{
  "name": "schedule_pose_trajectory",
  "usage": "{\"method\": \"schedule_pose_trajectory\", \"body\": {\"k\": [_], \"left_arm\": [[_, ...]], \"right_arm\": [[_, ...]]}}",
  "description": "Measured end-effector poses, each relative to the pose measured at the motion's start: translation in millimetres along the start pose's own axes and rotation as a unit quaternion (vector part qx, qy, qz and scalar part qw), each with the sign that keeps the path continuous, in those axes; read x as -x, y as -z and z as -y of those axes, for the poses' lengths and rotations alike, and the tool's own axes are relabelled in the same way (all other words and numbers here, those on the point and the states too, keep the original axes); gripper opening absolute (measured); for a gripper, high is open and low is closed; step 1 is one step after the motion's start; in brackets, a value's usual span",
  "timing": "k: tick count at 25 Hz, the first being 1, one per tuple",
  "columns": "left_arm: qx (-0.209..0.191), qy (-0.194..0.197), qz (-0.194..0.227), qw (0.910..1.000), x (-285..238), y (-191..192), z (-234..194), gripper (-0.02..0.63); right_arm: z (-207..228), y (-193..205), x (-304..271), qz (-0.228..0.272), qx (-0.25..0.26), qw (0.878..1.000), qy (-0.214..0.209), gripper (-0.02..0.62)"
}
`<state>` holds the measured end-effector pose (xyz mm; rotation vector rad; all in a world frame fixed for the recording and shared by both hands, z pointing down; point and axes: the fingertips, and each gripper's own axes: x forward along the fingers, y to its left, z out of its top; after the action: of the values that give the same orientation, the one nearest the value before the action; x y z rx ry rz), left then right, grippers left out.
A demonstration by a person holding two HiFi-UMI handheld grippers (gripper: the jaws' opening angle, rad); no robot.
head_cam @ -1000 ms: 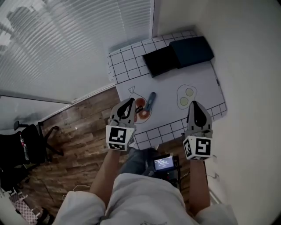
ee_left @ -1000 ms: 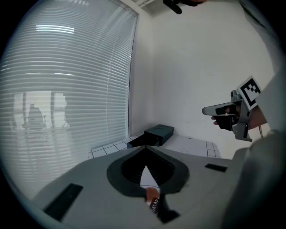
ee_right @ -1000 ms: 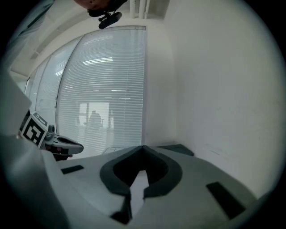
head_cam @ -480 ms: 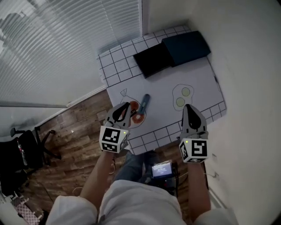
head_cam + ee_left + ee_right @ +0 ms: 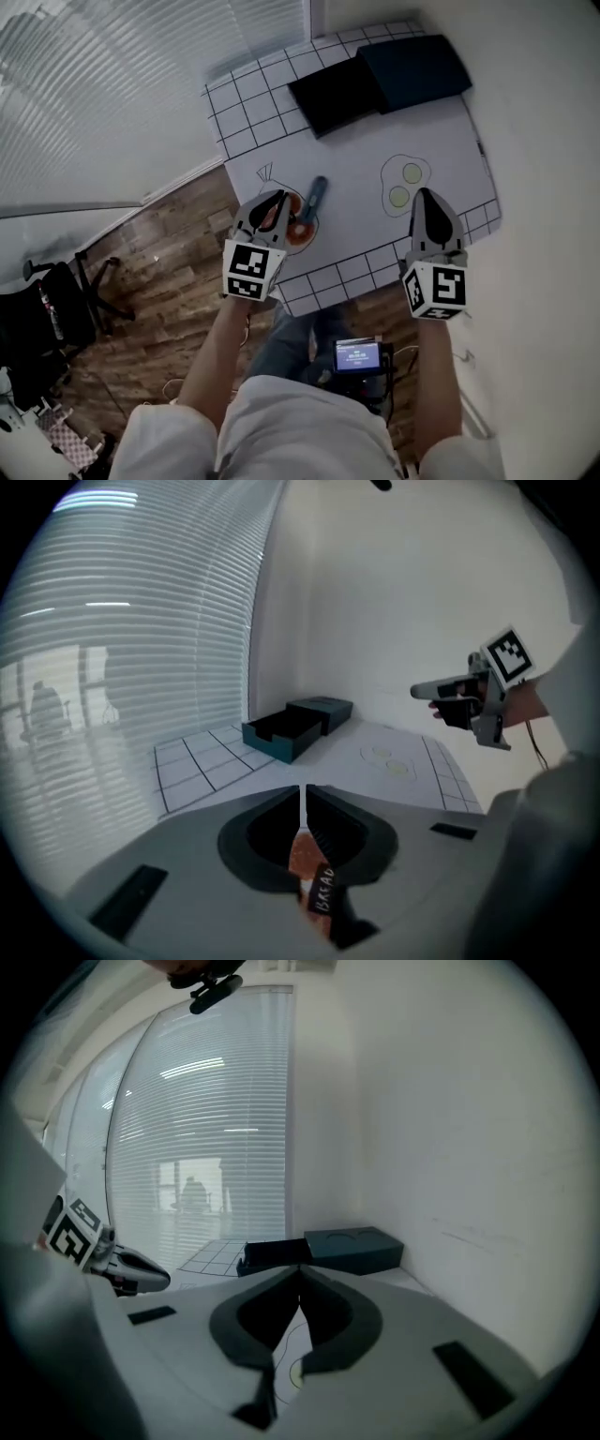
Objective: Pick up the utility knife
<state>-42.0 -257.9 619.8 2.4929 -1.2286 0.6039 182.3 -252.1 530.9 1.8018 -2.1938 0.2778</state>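
My left gripper (image 5: 278, 199) and right gripper (image 5: 427, 193) both hover over the near edge of the mat (image 5: 441, 150), each with its jaws pressed together on nothing. The knife (image 5: 316, 195) lies flat on the mat just ahead and to the right of my left gripper, beside the red drawing (image 5: 300, 232), well apart from my right one.

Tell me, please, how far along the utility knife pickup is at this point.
Done: nothing yet. The utility knife lies untouched on the printed mat. In hand: the left tongs hover just beside the knife, the right tongs over the mat's near right part; both are shut and empty. Left: open one pair of tongs, close it on the knife and lift.
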Motion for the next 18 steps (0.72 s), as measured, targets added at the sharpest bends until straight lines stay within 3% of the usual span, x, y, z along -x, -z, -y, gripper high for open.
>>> {"method": "schedule_pose_trajectory", "body": {"k": [5, 18], "left_arm": [[0.023, 0.032, -0.047, 0.9981, -10.5, 27.3, 21.1, 0.11], [0.032, 0.069, -0.081, 0.9939, -26.7, 47.7, 29.6, 0.132]], "right_arm": [[-4.5, 14.5, 3.0, -0.015, -0.017, 1.0, 0.002, 0.006], [-21.8, 45.7, 9.2, -0.048, -0.017, 0.999, -0.002, 0.006]]}}
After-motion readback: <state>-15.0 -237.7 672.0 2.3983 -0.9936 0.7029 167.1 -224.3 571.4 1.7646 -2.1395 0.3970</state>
